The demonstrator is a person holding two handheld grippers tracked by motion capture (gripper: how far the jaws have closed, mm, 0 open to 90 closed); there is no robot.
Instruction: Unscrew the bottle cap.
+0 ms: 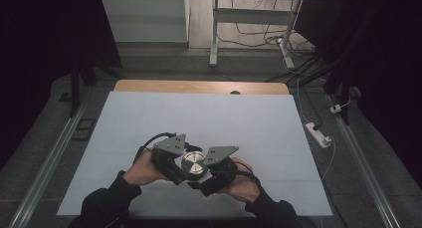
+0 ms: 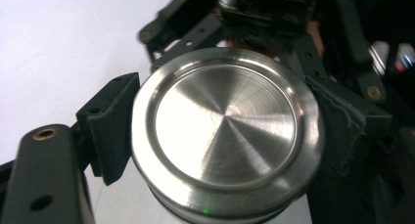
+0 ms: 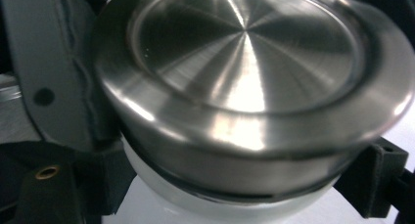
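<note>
Because its brushed steel lid (image 2: 225, 131) is smooth and rigid, the white-bodied container (image 3: 230, 204) will likely feel slick and fairly solid, best held by the lid's rim or the body just under it. It stands near the front middle of the table (image 1: 149, 113). The left gripper (image 1: 171, 161) is clamped on the lid's sides. The right gripper (image 1: 215, 169) seems to pinch the body below the lid, though its contact is partly hidden.
</note>
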